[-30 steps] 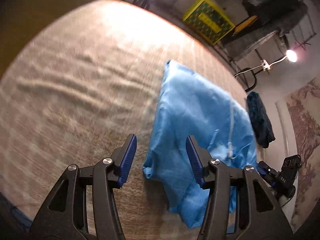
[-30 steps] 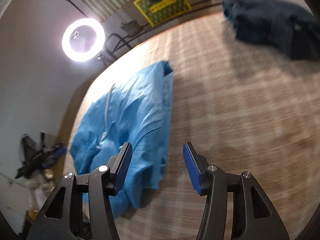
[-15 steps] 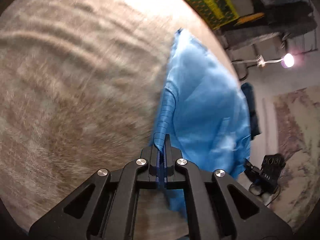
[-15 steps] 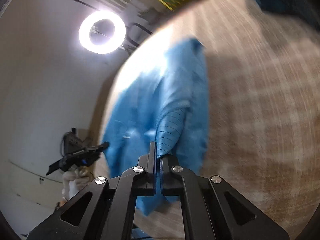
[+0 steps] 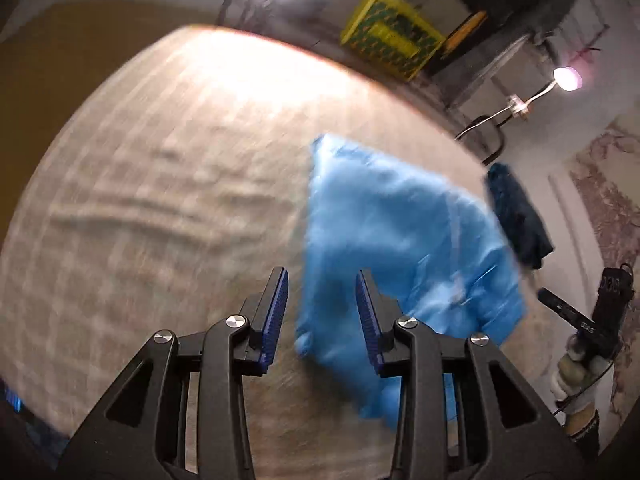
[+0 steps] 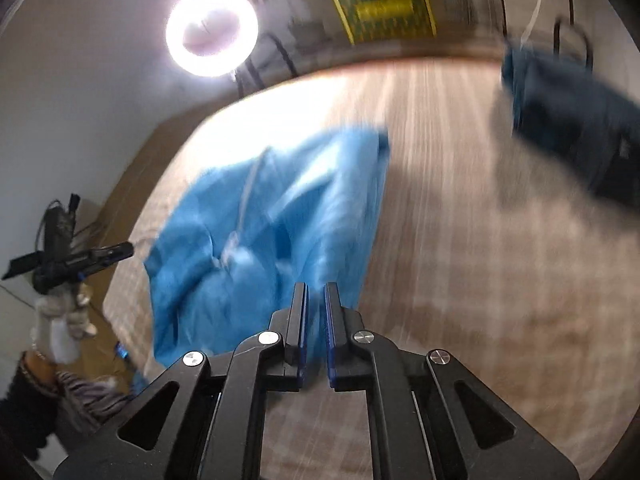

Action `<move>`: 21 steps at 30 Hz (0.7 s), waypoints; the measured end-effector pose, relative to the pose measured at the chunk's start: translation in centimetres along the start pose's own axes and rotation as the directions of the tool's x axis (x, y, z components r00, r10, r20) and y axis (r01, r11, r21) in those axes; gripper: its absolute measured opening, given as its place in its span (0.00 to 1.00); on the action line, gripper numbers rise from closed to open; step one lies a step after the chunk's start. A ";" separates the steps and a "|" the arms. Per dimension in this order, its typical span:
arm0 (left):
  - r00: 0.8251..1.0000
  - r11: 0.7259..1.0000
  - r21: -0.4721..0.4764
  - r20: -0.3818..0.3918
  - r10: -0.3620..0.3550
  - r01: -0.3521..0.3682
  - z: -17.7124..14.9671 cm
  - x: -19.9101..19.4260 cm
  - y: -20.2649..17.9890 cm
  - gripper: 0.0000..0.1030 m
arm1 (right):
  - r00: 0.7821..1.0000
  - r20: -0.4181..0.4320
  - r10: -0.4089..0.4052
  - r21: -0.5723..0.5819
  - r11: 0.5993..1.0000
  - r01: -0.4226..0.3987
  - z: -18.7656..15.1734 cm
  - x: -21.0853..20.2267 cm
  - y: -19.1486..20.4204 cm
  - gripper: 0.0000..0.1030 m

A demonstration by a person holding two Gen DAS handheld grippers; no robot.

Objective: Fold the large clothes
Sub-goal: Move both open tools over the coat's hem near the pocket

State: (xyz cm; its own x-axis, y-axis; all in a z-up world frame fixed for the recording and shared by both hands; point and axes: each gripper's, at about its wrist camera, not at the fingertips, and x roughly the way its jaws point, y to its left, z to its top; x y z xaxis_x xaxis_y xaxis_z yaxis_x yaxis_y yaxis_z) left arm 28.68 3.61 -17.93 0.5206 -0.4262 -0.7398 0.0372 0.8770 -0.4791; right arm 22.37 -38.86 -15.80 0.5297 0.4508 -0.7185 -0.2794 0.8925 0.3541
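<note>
Blue garment (image 5: 404, 236): lying crumpled and partly folded on the beige checked cover (image 5: 160, 200); from my left camera it is sitting between twelve and three o'clock of the fingertips, from my right camera (image 6: 272, 216) between nine and twelve o'clock.
Garment detail: a pale cord or strip is running down its middle; motion blur is smearing the folds, so I am not reading them any finer.
Left gripper (image 5: 322, 312): I am watching its jaws opening, blue ribbed pads (image 5: 276, 308) standing clearly apart; the garment's near edge is showing in the gap behind them, but neither pad is pressing on cloth.
Right gripper (image 6: 316, 320): its jaws are opening too, only a narrow slit showing between the pads (image 6: 330, 328); the garment's lower edge is lying behind the tips, and I am seeing no cloth pinched in the slit.
Cover: wrinkling in long ridges at about ten o'clock of my left fingertips.
Dark blue cloth (image 6: 572, 128): resting on the cover well apart from the blue garment, at two o'clock in my right view.
Ring light (image 6: 212, 32): glowing at eleven o'clock in my right view.
Yellow crate (image 5: 390, 38): standing beyond the cover's far edge at one o'clock in my left view.
Gloved hand (image 5: 576, 380): gripping the other tool's handle at three o'clock in my left view.
</note>
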 end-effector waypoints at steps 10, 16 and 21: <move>0.998 0.987 0.156 -0.055 -0.027 0.035 5.0 9.3 -8.3 0.33 | 0.996 0.038 -0.082 -0.108 0.990 0.085 5.4 8.2 2.0 0.06; 0.997 0.985 0.175 -0.079 0.003 0.011 7.0 14.1 -9.0 0.33 | 0.997 0.010 -0.081 -0.097 0.992 0.082 7.4 11.3 1.0 0.06; 0.989 0.974 0.221 -0.122 0.084 -0.056 6.5 17.3 -8.0 0.32 | 0.983 -0.099 -0.154 -0.137 0.981 0.139 6.9 15.2 0.1 0.06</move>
State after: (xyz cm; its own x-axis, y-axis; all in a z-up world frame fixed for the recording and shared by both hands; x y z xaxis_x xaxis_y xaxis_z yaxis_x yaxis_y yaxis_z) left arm 42.93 -9.31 -23.79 0.4144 -0.3748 -0.8294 0.1954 0.9267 -0.3211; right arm 35.97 -31.85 -22.56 0.4841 0.3049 -0.8202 -0.3098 0.9363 0.1652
